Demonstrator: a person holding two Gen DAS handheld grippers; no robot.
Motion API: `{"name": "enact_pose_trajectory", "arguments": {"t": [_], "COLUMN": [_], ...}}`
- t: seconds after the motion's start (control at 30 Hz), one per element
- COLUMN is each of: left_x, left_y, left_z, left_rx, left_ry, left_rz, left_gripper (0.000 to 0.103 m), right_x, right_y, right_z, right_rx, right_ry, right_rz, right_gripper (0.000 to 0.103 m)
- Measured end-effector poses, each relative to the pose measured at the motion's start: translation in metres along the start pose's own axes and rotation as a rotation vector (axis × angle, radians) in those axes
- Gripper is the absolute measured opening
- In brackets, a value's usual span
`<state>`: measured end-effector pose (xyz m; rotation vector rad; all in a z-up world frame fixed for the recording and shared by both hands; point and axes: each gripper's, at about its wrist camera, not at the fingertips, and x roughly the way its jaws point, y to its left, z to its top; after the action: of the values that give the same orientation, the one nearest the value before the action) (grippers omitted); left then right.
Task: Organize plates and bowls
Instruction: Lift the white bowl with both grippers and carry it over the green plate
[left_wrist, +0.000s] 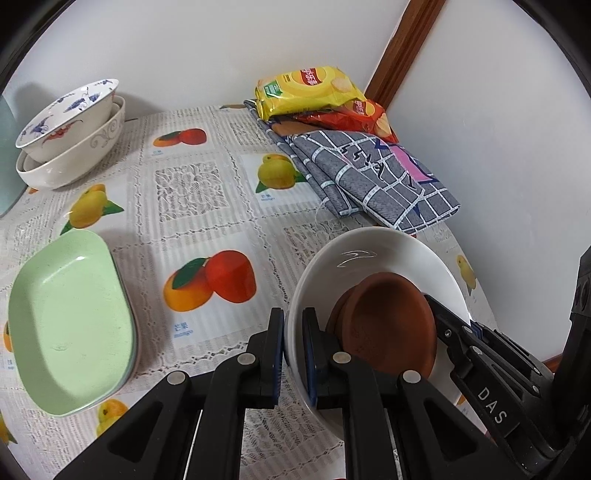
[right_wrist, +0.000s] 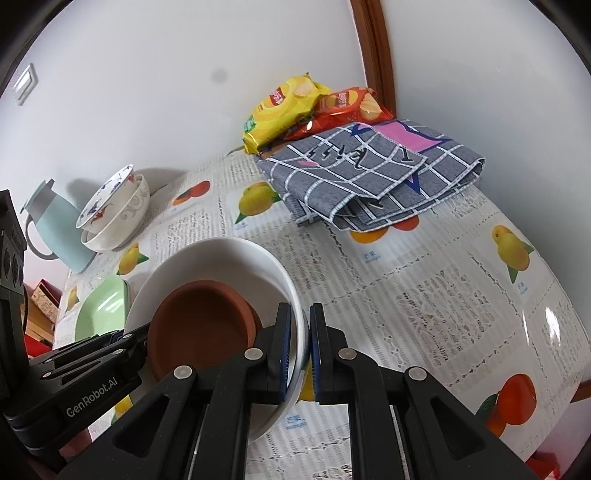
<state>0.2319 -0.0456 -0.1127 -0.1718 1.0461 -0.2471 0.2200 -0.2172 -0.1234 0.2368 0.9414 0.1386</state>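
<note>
A white deep plate (left_wrist: 369, 251) hangs tilted above the table, held from both sides. Stacked brown clay saucers (left_wrist: 388, 325) lie inside it. My left gripper (left_wrist: 293, 317) is shut on the plate's left rim, one finger inside and one outside. In the right wrist view, my right gripper (right_wrist: 301, 314) is shut on the right rim of the same white plate (right_wrist: 221, 254), which carries the brown saucers (right_wrist: 199, 325). A green oblong dish (left_wrist: 70, 325) sits on the table at the left. Stacked bowls (left_wrist: 70, 122), the top one painted blue and red, stand at the back left.
A fruit-print tablecloth (left_wrist: 207, 206) covers the table. A folded grey checked cloth (left_wrist: 369, 177) and snack bags (left_wrist: 310, 92) lie at the back right against the wall. A pale blue jug (right_wrist: 55, 225) stands beside the stacked bowls (right_wrist: 114, 210). The green dish (right_wrist: 99, 310) lies near the table's left edge.
</note>
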Motion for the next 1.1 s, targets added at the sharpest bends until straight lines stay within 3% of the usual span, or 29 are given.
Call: {"name": "enact_pose_trajectory", "arguments": {"t": [0.57,1.1], "left_x": [-0.025,-0.041], "left_y": [0.023,0.073], "left_z": [0.009,0.016], "left_rx": [-0.022,-0.073], "left_ry": [-0.035,-0.055], "left_rz": [0.008,0.023], "left_gripper": [0.01,0.01], "right_x": [-0.009,0.003], "right_y": [0.031,0.081], "right_z": [0.01,0.013], "right_rx": [-0.024,-0.068], "right_ry": [-0.019,-0.013], "right_rz": [0.023,0.04], "right_gripper": [0.01,0.01]}}
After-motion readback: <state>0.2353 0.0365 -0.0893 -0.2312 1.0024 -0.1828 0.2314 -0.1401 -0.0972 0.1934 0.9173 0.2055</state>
